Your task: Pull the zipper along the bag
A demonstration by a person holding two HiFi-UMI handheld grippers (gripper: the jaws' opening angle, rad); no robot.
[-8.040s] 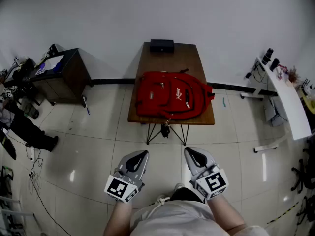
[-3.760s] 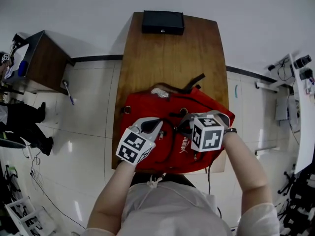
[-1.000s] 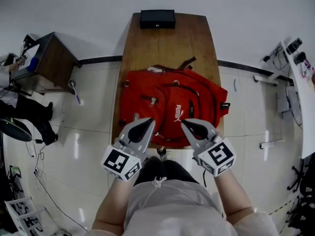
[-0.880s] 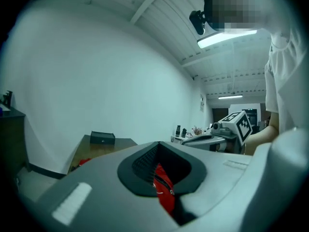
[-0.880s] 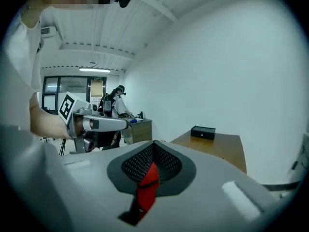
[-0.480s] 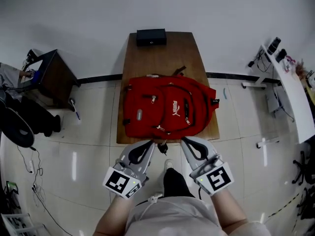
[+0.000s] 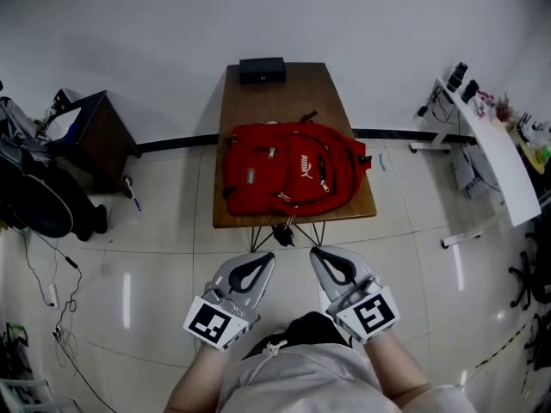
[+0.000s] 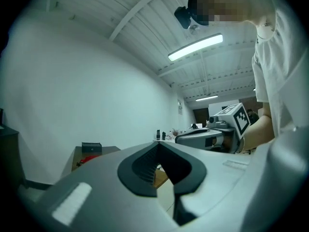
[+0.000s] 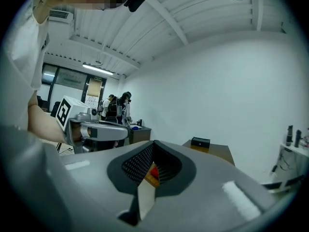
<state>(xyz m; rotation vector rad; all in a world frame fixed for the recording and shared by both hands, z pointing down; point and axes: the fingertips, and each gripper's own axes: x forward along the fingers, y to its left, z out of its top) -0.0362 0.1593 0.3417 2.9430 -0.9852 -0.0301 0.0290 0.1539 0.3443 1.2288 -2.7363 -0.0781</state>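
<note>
A red backpack (image 7: 288,177) lies flat on the wooden table (image 7: 275,97), its zippers too small to read from here. Both grippers hang over the floor tiles, well short of the table's near edge and apart from the bag. My left gripper (image 7: 264,256) is shut with nothing in it, jaws meeting at the tip (image 8: 157,144). My right gripper (image 7: 315,252) is likewise shut and empty (image 9: 154,143). A sliver of the red backpack (image 9: 153,170) shows through the right gripper's jaw window. Each gripper appears in the other's view: the right gripper (image 8: 207,137) and the left gripper (image 9: 99,129).
A black box (image 7: 262,70) sits at the table's far end by the white wall. A dark side table (image 7: 95,127) and a black bag (image 7: 34,200) stand at the left. A white desk (image 7: 491,153) runs along the right. People (image 9: 116,108) stand in the far background.
The view has pulled back from the table, so the backpack looks smaller and farther. Both grippers, a second ago over the bag's near edge, now hang over the floor, still shut.
</note>
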